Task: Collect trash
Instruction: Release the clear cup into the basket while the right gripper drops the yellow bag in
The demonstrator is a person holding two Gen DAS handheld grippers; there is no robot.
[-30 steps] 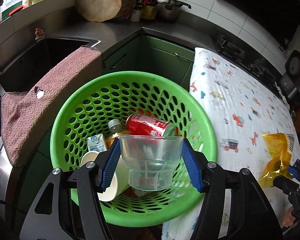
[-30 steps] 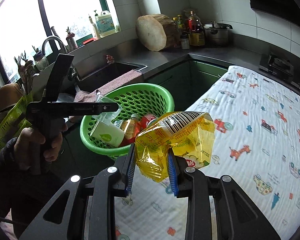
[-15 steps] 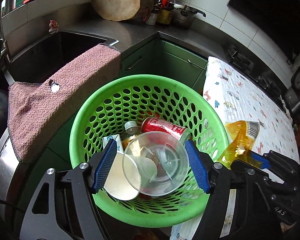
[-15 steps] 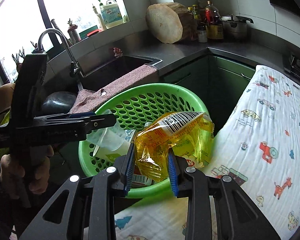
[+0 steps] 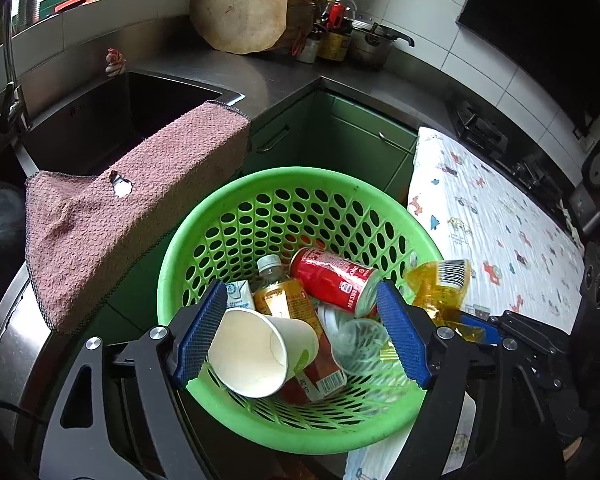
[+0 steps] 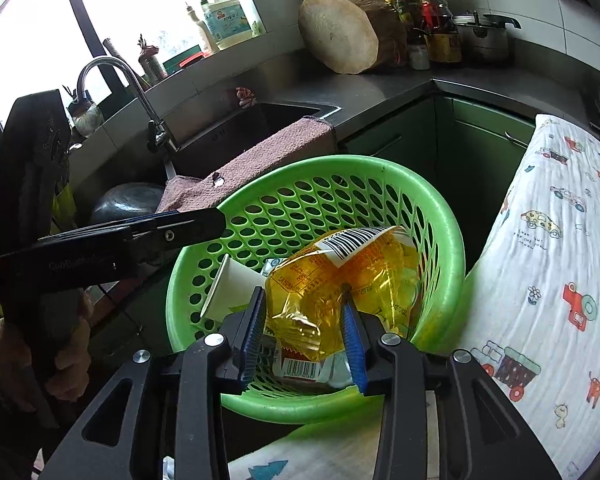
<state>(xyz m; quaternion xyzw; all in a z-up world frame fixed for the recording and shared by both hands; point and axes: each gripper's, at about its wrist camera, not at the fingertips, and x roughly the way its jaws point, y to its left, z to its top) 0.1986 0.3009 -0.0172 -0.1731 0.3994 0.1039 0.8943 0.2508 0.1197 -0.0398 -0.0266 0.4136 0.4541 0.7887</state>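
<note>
A green perforated basket (image 5: 260, 216) (image 6: 440, 216) holds a red can (image 5: 332, 280), a small bottle (image 5: 278, 288), a milk carton (image 5: 238, 300), a white paper cup (image 5: 256, 352) and a clear plastic cup (image 5: 360, 346). My left gripper (image 5: 300, 338) is open and empty above the basket. My right gripper (image 6: 304, 334) is over the basket with a yellow snack wrapper (image 6: 340, 276) (image 5: 440, 284) between its blue pads, which stand wider apart than before; whether they still grip it is unclear.
A pink towel (image 5: 132, 200) hangs over the sink edge left of the basket. A table with a cartoon-print cloth (image 5: 500, 232) (image 6: 560, 280) lies to the right. A wooden chopping block (image 5: 240, 8), bottles and a pot stand on the counter behind.
My left gripper opened and let the clear cup drop into the basket. My right gripper carried the yellow wrapper over the basket rim, and its pads have spread apart.
</note>
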